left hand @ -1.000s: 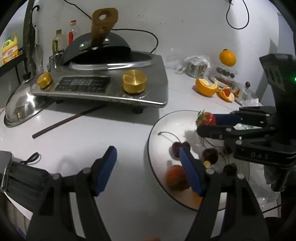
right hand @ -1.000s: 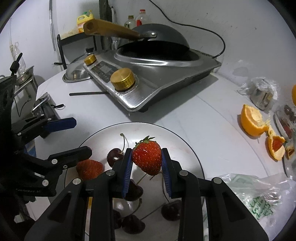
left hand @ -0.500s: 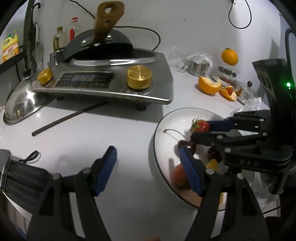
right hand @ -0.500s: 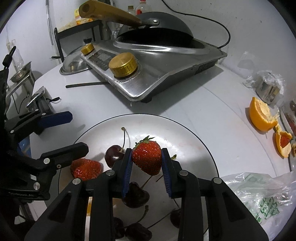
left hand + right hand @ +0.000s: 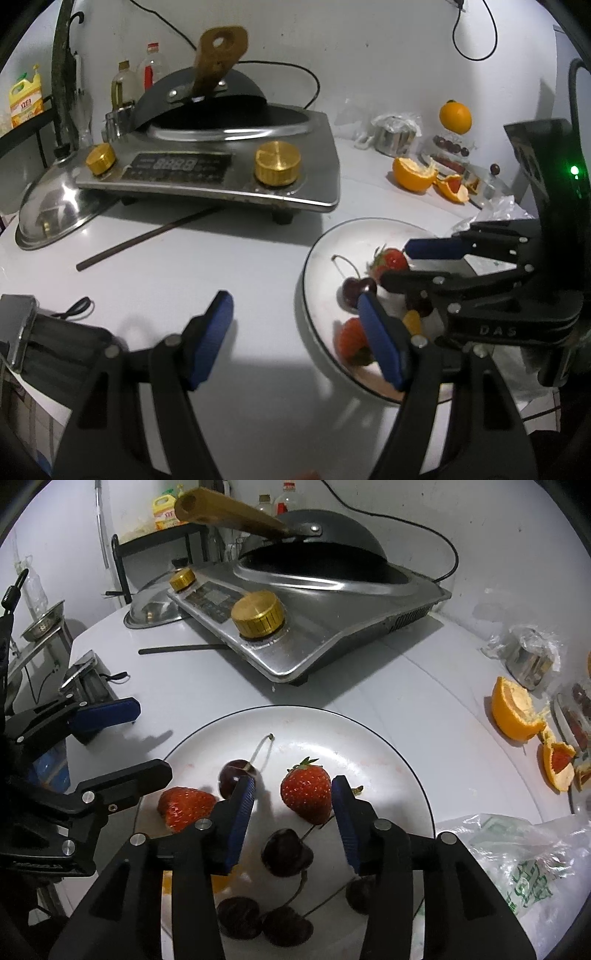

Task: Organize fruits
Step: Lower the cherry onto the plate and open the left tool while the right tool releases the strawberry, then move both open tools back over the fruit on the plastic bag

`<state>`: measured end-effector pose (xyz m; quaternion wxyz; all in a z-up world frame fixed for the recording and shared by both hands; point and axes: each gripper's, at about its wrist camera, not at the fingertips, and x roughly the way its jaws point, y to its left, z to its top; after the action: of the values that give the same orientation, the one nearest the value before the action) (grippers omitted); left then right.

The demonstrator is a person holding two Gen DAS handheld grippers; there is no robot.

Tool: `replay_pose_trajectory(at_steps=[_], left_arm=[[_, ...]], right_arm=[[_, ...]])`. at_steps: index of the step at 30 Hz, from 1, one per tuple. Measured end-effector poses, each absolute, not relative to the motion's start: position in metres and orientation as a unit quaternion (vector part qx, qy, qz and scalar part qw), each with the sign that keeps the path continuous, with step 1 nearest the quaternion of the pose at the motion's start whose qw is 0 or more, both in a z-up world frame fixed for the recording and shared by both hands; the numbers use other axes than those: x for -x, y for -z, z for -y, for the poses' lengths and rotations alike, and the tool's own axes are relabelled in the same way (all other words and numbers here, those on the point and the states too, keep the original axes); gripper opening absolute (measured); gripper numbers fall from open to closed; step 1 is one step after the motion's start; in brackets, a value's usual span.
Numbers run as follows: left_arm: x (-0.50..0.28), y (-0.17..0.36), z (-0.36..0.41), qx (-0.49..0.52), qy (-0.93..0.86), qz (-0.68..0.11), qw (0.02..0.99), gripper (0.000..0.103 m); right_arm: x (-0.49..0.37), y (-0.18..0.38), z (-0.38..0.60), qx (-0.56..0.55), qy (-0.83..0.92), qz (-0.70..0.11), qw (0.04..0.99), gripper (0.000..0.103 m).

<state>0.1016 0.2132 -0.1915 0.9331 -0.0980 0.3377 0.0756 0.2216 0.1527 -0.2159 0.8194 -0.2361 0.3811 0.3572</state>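
A white plate (image 5: 369, 738) holds two strawberries and several dark cherries. My right gripper (image 5: 293, 805) is open over the plate, its jaws either side of one strawberry (image 5: 306, 794) that rests on the plate, apart from both pads. The second strawberry (image 5: 184, 806) lies at the plate's left edge. A stemmed cherry (image 5: 234, 775) sits behind the left pad. In the left wrist view the plate (image 5: 325, 243) is at right, with the right gripper (image 5: 402, 264) above it. My left gripper (image 5: 295, 332) is open and empty, above the counter beside the plate's left rim.
An induction cooker (image 5: 207, 173) with a wok stands behind. A steel lid (image 5: 55, 206) and a chopstick (image 5: 147, 238) lie left. Orange pieces (image 5: 517, 709), a whole orange (image 5: 455, 117), a small tray of fruit (image 5: 450, 155) and a plastic bag (image 5: 517, 860) are at right.
My right gripper lowered the strawberry onto the plate and opened, letting it go. My left gripper stayed open and shifted slightly.
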Motion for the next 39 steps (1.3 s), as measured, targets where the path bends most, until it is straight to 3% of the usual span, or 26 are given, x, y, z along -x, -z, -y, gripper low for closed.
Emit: replay_pose_trajectory(at_steps=[39], left_arm=[[-0.094, 0.149, -0.115, 0.039, -0.046, -0.325, 0.944, 0.072]], right_arm=[[-0.174, 0.163, -0.04, 0.196, -0.324, -0.336, 0.862, 0.046]])
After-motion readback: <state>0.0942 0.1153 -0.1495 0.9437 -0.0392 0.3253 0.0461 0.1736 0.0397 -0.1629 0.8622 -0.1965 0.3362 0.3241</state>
